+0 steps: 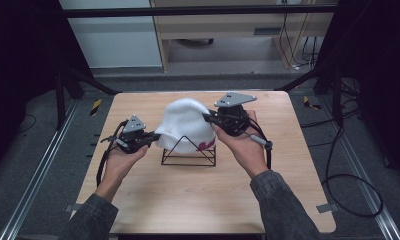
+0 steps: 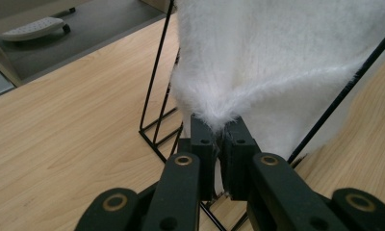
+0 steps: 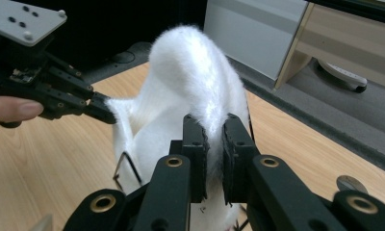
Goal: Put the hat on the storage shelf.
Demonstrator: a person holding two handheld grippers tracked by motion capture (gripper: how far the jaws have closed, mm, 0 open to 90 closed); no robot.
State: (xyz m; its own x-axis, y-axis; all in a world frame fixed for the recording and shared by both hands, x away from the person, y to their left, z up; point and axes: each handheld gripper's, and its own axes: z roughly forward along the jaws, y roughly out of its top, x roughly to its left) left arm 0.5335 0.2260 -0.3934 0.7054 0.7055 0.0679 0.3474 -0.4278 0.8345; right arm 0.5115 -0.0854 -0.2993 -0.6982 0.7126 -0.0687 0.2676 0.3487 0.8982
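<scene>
While draped over the black wire stand [image 1: 188, 155] at the table's [image 1: 153, 200] centre, the fluffy white hat [image 1: 185, 122] was pinched at opposite edges by the left gripper [image 1: 157, 136] and right gripper [image 1: 206, 117], both clamped on its fabric

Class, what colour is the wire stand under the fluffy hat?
Black; the wire stand shows best in the high view.

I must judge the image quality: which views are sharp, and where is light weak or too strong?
High view: dim and soft, dark at both sides, the white hat brightest. Left gripper view: the left gripper is sharp, the hat's fur nearly washed out. Right gripper view: the right gripper is sharp, the background cabinet slightly soft, dark behind the left gripper.
</scene>
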